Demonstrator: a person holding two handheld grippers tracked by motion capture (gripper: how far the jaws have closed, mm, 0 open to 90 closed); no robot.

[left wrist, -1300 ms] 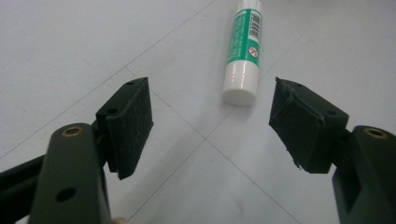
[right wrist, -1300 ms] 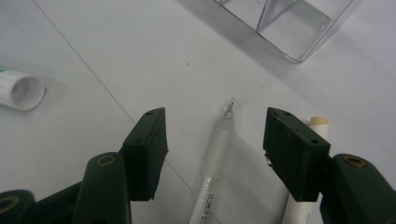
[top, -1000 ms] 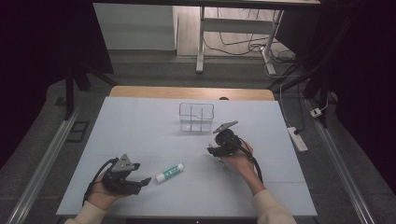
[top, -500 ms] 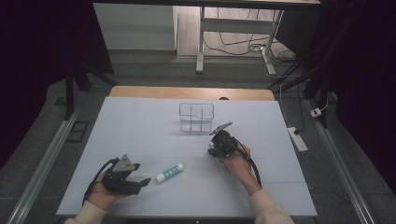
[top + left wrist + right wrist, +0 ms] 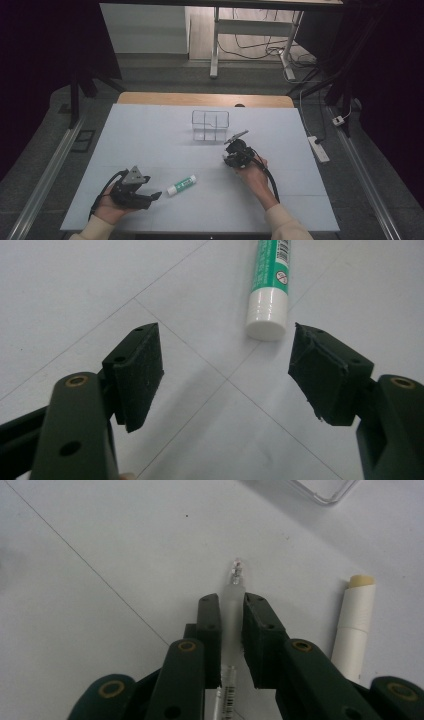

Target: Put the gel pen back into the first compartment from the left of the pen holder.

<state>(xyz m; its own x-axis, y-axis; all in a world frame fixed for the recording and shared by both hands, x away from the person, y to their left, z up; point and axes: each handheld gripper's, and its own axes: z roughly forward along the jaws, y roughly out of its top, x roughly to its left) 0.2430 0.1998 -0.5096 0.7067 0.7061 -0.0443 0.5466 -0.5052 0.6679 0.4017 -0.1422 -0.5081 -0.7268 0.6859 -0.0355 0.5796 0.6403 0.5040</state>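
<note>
My right gripper [image 5: 231,605] is shut on a thin frosted pen [image 5: 236,587], whose tip pokes out past the pads and rests low over the table; its jaws have just been closing on it. In the high view that gripper [image 5: 229,159] sits right of centre, just in front of the clear box [image 5: 210,111]. A white tube with a yellowish tip [image 5: 355,625] lies to the right of the jaws. My left gripper [image 5: 225,365] stands open, with a green-labelled glue stick [image 5: 267,285] lying just beyond its pads, white cap toward me. From above, the glue stick [image 5: 181,185] lies right of the left gripper [image 5: 152,196].
The pale table top [image 5: 150,135] has bare room at the left and the back. A corner of the clear box [image 5: 325,490] shows at the upper right of the right gripper view. A power strip [image 5: 319,148] lies off the table's right edge.
</note>
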